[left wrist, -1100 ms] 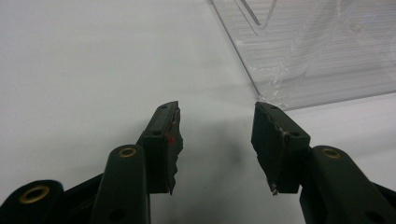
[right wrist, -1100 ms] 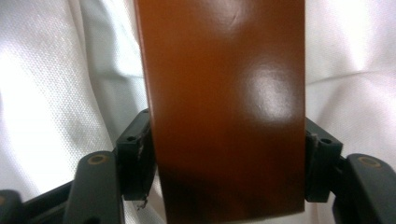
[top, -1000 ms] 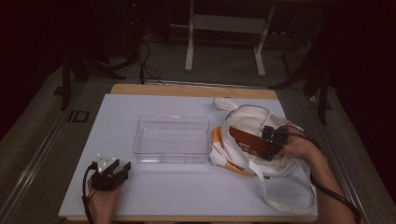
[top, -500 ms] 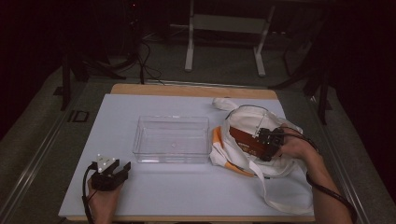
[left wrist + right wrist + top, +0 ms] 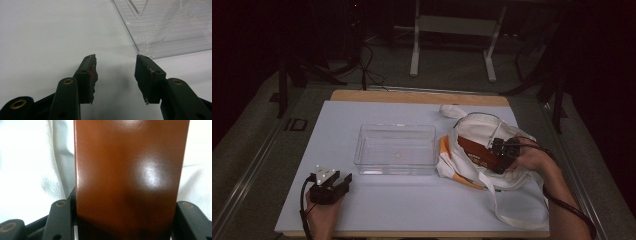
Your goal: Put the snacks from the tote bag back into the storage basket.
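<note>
Brown box (image 5: 479,154) sits half inside the one white tote bag (image 5: 472,131) on the right side of the counter (image 5: 377,210), and the right tool (image 5: 501,159) has just been closing, jaws now clenched on its two sides. The counter has a pale sheet on top, wood showing at the far edge, and the room around it is dark. One clear plastic bin (image 5: 396,149) sits mid-counter. The left tool (image 5: 332,185) rests near the front edge, jaws apart with nothing between, and there is lots of bare sheet around it.
</note>
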The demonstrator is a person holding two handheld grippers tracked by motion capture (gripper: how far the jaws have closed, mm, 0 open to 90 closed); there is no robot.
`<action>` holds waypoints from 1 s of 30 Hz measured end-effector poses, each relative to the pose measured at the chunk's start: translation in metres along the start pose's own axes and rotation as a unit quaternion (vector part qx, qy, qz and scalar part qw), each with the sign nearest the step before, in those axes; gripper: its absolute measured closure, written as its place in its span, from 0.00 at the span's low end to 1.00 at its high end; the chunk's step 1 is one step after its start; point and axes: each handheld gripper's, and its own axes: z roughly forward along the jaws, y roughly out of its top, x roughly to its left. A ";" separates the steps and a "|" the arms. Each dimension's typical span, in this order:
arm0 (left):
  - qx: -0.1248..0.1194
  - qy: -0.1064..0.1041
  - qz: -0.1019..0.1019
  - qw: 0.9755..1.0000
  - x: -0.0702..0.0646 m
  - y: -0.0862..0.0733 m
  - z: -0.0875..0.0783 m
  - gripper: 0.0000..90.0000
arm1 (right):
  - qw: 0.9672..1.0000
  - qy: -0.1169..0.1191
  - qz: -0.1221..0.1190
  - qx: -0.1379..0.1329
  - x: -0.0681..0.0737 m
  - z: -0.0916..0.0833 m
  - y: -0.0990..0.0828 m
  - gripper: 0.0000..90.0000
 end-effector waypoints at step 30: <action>0.000 0.001 0.000 1.000 0.000 0.000 0.000 0.58 | 1.000 -0.009 -0.017 -0.013 0.003 -0.041 -0.015 0.48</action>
